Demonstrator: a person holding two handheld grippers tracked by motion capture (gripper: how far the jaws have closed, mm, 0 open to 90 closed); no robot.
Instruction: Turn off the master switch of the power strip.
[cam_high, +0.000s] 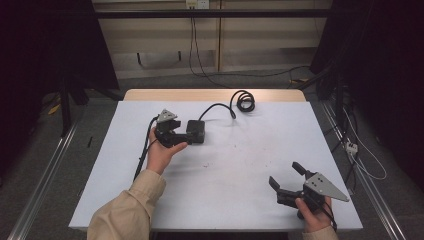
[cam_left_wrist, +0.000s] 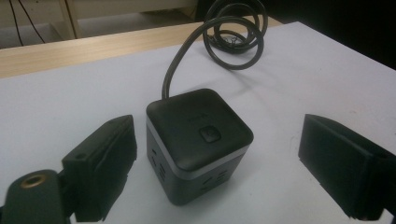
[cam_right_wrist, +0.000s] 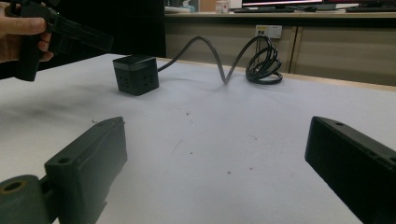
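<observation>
The left tool (cam_left_wrist: 215, 154), jaws apart, straddles the black socket cube (cam_left_wrist: 198, 142) on the counter (cam_high: 240, 165); its coiled cord (cam_high: 244, 101) may drag it askew, while the right tool (cam_high: 289, 180) waits open.

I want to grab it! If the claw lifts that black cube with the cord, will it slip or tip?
The black cube looks blocky and flat-bottomed, so it probably won't roll. Its smooth sides may slip a little. The coiled cord will likely drag and tug behind it.
</observation>
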